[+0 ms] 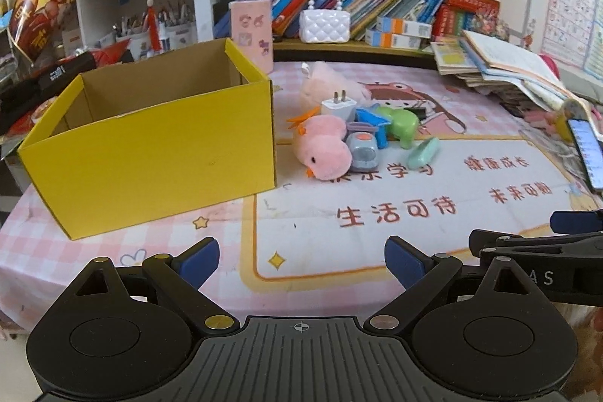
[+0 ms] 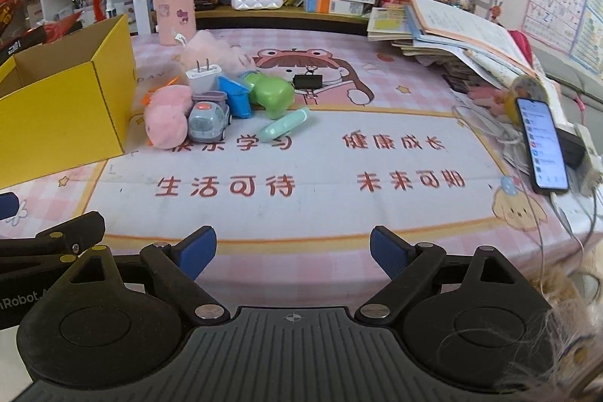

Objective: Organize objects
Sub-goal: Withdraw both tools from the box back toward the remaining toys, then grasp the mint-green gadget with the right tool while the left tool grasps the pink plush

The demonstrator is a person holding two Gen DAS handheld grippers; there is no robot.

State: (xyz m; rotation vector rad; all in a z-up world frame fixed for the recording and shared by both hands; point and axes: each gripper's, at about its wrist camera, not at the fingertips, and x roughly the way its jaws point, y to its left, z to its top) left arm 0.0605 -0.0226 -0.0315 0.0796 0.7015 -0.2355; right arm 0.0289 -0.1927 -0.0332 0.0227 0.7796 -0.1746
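Observation:
An open yellow cardboard box [image 1: 158, 153] [image 2: 64, 108] stands empty on the left of the table. Right of it lies a small heap: a pink plush chick [image 1: 324, 149] [image 2: 167, 119], a grey toy car [image 1: 362, 150] [image 2: 208, 121], a white charger plug [image 1: 338, 106] [image 2: 202, 75], a blue toy piece [image 1: 373, 123] [image 2: 235, 97], a green toy [image 1: 401, 123] [image 2: 273, 95], a mint case [image 1: 424, 153] [image 2: 285, 125] and a black binder clip [image 2: 307, 81]. My left gripper [image 1: 301, 260] and right gripper [image 2: 293, 253] hang over the table's near edge, both open and holding nothing, well short of the heap.
A pink printed mat [image 2: 301, 176] covers the table. A lit phone [image 2: 542, 149] with cables leans at the right beside a stack of books [image 2: 452, 32]. Shelves with books, a white pearl-handled bag [image 1: 325, 25] and a pink box [image 1: 253, 29] line the back.

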